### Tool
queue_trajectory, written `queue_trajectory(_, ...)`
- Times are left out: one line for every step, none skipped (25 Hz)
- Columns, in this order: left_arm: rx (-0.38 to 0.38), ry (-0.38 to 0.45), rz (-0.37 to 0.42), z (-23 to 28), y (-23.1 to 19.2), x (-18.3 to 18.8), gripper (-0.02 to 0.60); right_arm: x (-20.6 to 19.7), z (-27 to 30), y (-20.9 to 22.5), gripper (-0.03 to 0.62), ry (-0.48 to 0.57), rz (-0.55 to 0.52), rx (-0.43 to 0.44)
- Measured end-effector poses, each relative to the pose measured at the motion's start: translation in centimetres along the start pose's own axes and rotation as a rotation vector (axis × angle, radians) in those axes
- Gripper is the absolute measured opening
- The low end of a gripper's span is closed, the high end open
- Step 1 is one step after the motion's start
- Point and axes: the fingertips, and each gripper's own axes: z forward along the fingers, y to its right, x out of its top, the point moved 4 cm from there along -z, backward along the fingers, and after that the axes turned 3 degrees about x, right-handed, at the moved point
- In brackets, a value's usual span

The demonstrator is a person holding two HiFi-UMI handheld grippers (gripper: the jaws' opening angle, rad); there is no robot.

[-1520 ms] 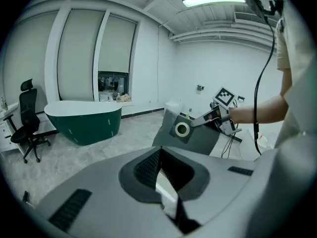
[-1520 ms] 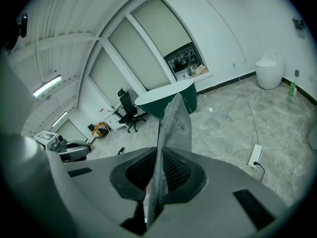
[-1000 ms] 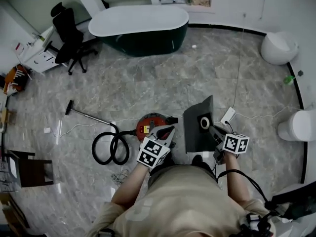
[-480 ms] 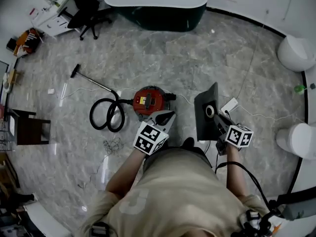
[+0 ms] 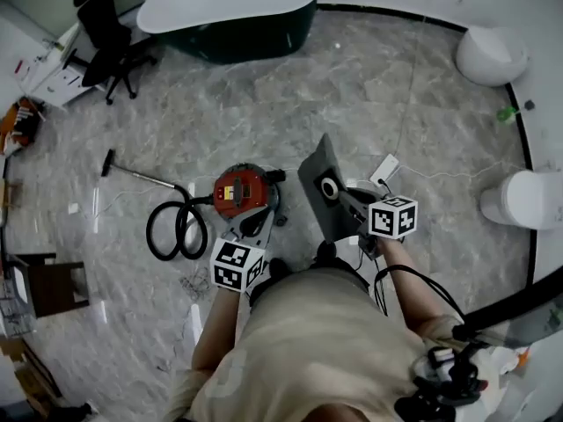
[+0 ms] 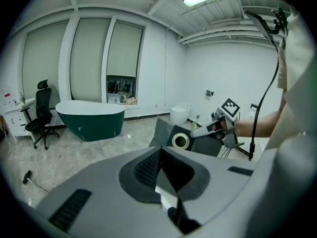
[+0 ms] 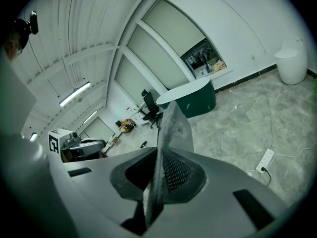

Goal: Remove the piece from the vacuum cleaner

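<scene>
Gripping the flat grey piece (image 5: 317,170) by its near edge, my right tongs (image 5: 345,200) were closed on it and held it up off the floor (image 5: 264,104). The piece was tilted on edge, to the right of the vacuum cleaner (image 5: 239,191) and apart from it. A pale ring (image 5: 330,188) sat on the face of the piece, just beyond the tips of those tongs. In the right gripper view the sheet ran straight up between the two pads, pinched thin between them.

My left tongs (image 5: 253,220) were closed with nothing in them; in the left gripper view the pads met in a line. They hovered on the near side of the red vacuum cleaner, pointing towards it, and I could not tell whether they touched it.

The vacuum cleaner stood on the marble floor with its black hose (image 5: 171,231) coiled at its left. A white power strip (image 5: 384,170) lay on the floor just right of the piece. At the far side of the room stood a dark green bathtub (image 5: 229,11), with a black office chair (image 5: 101,25) to its left.
</scene>
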Motion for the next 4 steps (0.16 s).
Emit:
queue_trajectory(0.006, 0.01, -0.01, -0.5, 0.1, -0.2, -0.006, -0.2, 0.4, -0.7, 0.031, -0.017, -0.004, 0.015)
queue_trajectory(0.009, 0.018, -0.021, -0.8, 0.5, -0.4, -0.006, -0.5, 0.5, -1.2, 0.031, -0.035, -0.007, 0.028)
queue_trajectory(0.01, 0.025, -0.031, -1.1, 0.9, -0.5, -0.006, -0.6, 0.5, -1.6, 0.031, -0.052, -0.011, 0.039)
queue_trajectory(0.01, 0.031, -0.04, -1.4, 1.4, -0.7, -0.006, -0.8, 0.4, -2.0, 0.031, -0.069, -0.015, 0.048)
